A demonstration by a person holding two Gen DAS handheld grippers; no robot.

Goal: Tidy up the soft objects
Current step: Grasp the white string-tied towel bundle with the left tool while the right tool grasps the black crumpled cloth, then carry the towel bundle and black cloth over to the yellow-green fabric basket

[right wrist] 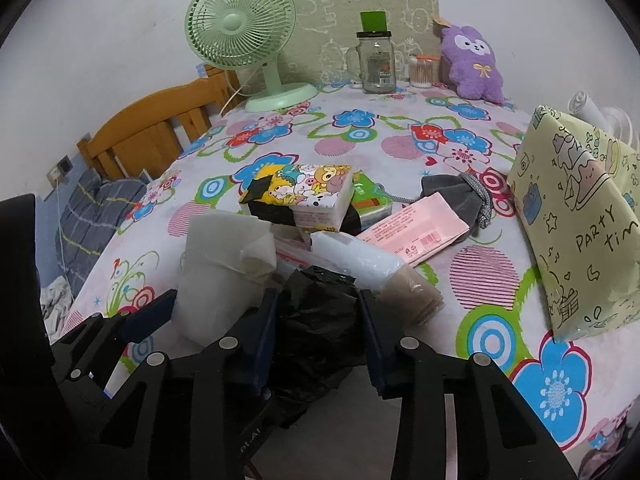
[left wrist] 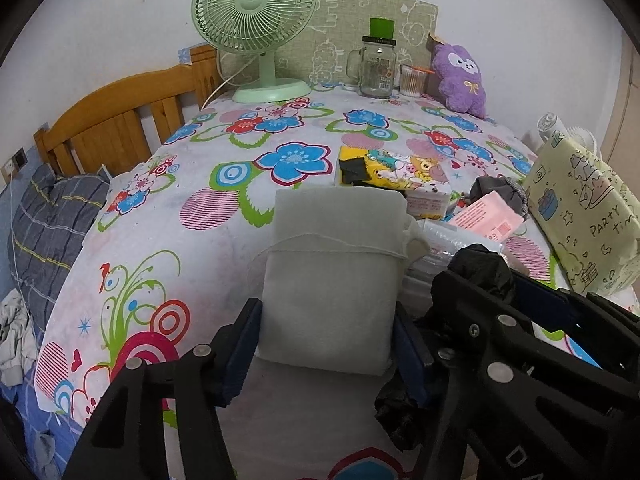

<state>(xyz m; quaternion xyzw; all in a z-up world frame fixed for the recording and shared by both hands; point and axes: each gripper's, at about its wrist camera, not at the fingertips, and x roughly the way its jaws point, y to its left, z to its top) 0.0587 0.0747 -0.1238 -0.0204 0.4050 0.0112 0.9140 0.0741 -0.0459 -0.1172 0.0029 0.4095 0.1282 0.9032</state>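
A white drawstring cloth pouch stands upright on the flowered tablecloth. My left gripper is shut on its lower sides, both blue pads against the fabric. In the right wrist view the same pouch shows at the left, with one of the left gripper's fingers beside it. My right gripper is shut on a crumpled black plastic bag, which fills the gap between its pads. The bag and the right gripper's frame sit just right of the pouch.
Behind the grippers lies a pile: a cartoon tissue pack, a pink pack, a clear-wrapped white pack and a grey pouch. A yellow-green gift bag stands right. A green fan, glass jar and purple plush line the back.
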